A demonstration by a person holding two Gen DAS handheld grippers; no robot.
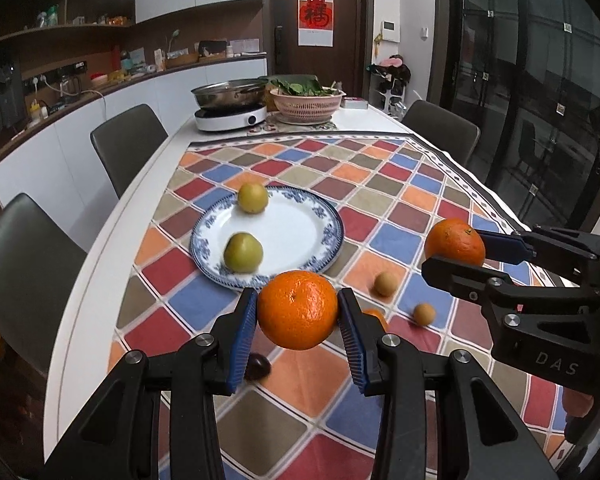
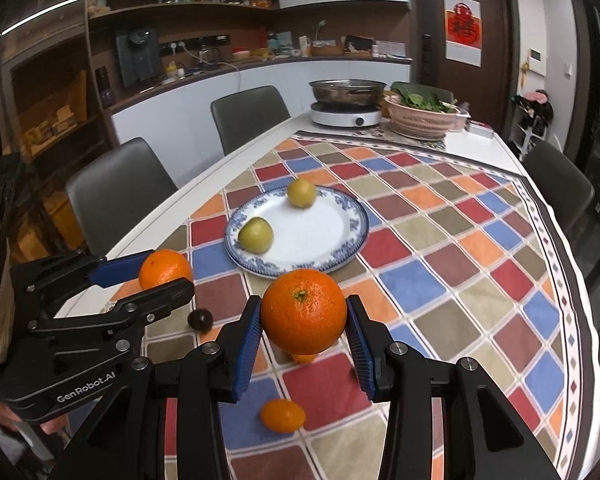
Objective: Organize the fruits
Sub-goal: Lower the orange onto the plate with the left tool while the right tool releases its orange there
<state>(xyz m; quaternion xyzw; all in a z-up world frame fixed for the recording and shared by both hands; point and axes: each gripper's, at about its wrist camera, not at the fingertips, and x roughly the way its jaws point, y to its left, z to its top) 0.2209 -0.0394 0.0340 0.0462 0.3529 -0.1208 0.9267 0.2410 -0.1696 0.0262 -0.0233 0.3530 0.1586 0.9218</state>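
Checkered tablecloth [image 1: 404,200] — plate [image 1: 300,236] between loose fruits, both grippers clasping oranges.

Home kitchen-diner. Landmark: long white dining table [image 1: 100,280] with a checked multicolour tablecloth [image 1: 400,200]. Grey upholstered chairs [image 1: 126,142] along both long sides of the table. At the table's far end: induction hob [image 1: 231,119] carrying a steel pot [image 1: 230,94], just beside it a pink colander of leafy greens [image 1: 306,104]. Behind the chairs, left of the table: white base cabinets and a counter [image 2: 260,65] with wall sockets, plugged-in cables, bottles and small clutter; open wood shelves [image 2: 180,4] and white wall cupboards above. Beyond the far end: dark brown entrance door [image 1: 316,16] with a red paper-cut calendar, intercom panel [image 1: 390,30] beside it. Right of the table: dark glass doors [image 1: 520,80].
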